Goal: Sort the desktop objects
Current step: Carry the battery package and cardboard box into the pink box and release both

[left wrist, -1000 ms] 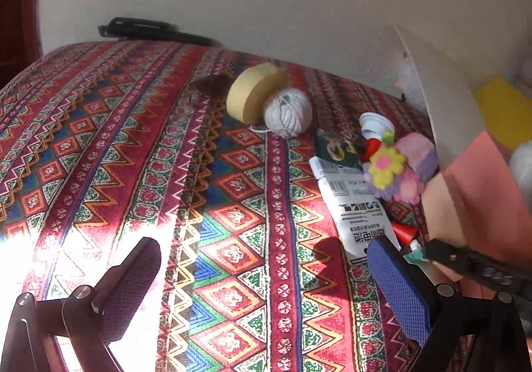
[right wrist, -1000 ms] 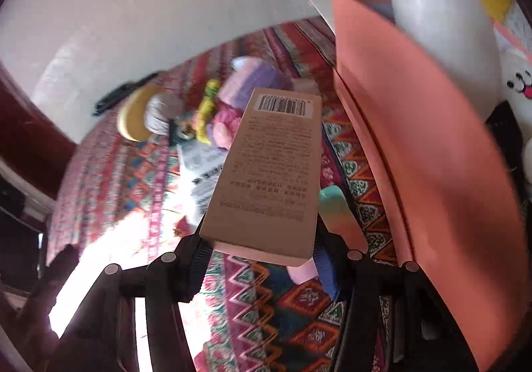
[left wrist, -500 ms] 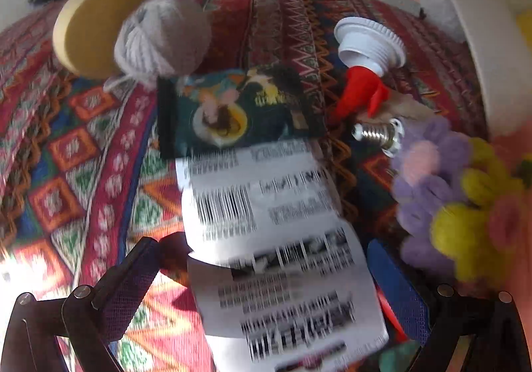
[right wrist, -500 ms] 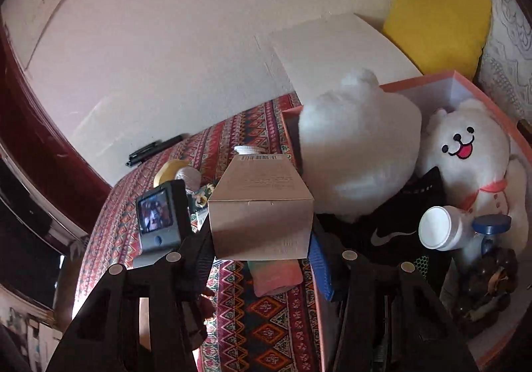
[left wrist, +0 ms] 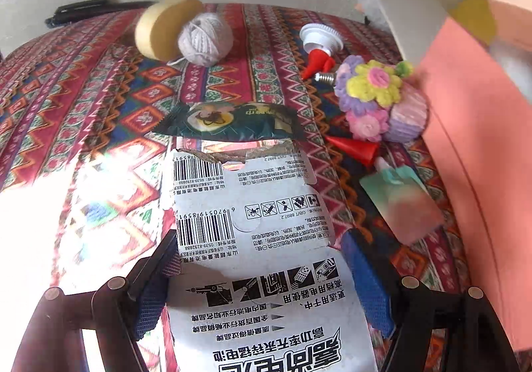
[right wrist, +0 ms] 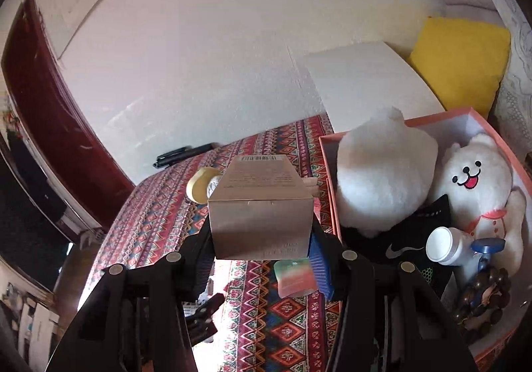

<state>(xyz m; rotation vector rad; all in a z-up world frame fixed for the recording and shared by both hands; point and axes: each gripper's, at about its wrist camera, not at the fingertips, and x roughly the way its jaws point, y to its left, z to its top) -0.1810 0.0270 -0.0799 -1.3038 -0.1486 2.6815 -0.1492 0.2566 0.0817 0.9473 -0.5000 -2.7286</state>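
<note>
Closing in since half a second ago, the left gripper (left wrist: 256,275) now pinches the battery card (left wrist: 256,239) between both pads, above the patterned cloth (left wrist: 99,99). From the right wrist, the right gripper (right wrist: 262,259) clamps the tan carton (right wrist: 261,209), held level beside the pink box (right wrist: 327,172).

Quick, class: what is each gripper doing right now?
Left gripper: closed on the battery card.
Right gripper: closed on the tan carton, held aloft.
</note>
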